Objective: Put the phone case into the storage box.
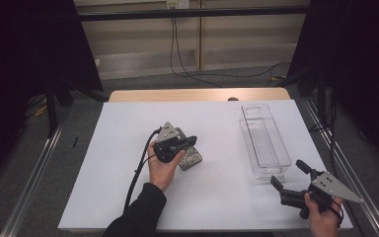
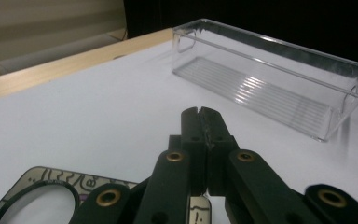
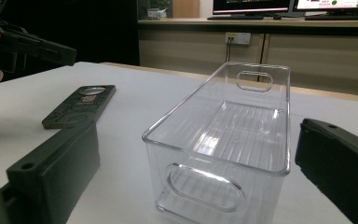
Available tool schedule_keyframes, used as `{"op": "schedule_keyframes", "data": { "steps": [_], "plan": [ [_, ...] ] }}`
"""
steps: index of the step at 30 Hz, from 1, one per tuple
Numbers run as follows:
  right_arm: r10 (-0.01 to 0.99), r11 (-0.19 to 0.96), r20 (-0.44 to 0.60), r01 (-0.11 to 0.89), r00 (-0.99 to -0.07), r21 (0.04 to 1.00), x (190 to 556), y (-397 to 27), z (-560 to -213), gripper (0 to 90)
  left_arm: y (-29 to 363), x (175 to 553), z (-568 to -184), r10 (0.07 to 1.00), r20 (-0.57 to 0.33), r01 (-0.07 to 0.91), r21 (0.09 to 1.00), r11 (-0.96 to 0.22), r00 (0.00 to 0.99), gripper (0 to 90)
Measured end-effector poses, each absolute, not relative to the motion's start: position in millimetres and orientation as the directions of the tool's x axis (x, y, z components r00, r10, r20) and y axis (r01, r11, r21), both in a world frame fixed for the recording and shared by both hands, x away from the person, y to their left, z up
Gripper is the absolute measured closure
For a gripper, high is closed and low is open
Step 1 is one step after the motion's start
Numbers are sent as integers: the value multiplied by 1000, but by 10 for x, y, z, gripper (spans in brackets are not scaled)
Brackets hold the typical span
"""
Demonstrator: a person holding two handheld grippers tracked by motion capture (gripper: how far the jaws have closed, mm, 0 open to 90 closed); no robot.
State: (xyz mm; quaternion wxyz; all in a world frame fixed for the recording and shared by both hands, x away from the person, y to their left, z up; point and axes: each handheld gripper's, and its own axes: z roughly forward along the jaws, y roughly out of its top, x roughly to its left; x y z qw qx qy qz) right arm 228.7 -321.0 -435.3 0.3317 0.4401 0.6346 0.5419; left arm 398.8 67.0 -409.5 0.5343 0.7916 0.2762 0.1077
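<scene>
1. White sheeting covers the table (image 1: 128,163), with a wooden edge showing at its far side and dark curtains to either hand.
2. Everything is placed from the clear plastic bin (image 1: 264,140): an empty, ribbed-floor container with cut-out handles at its short ends, its long axis running from the near edge of the table away toward the far edge.
3. Well to the bin's left lies a flat dark card-like magnifier (image 1: 190,159), a round lens at one end and printed markings on its face; it rests flat on the sheet.
4. The left gripper (image 1: 190,141) hovers just above this magnifier, its tips pointing toward the bin. It is much the nearer of the two to the magnifier.
5. Its jaws are pressed together tip to tip in the left gripper view (image 2: 200,114), nothing between them; the magnifier (image 2: 42,196) lies beneath and behind the tips, not pinched.
6. The right gripper (image 1: 288,174) sits just off the bin's near short end, jaws spread wide and empty, aimed along the bin's length.
</scene>
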Motion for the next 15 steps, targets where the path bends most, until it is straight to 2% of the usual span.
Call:
{"op": "schedule_keyframes", "data": {
  "steps": [7,15],
  "plan": [
    [920,24,56,197,-389,980,2288,-3213,-4353,0,631,4021,-4062,549,-111,351,867,-354,828,875],
    [921,19,60,198,-385,980,2289,-3220,-4351,0,565,4138,-4036,546,-143,404,825,-395,826,869]
  ]
}}
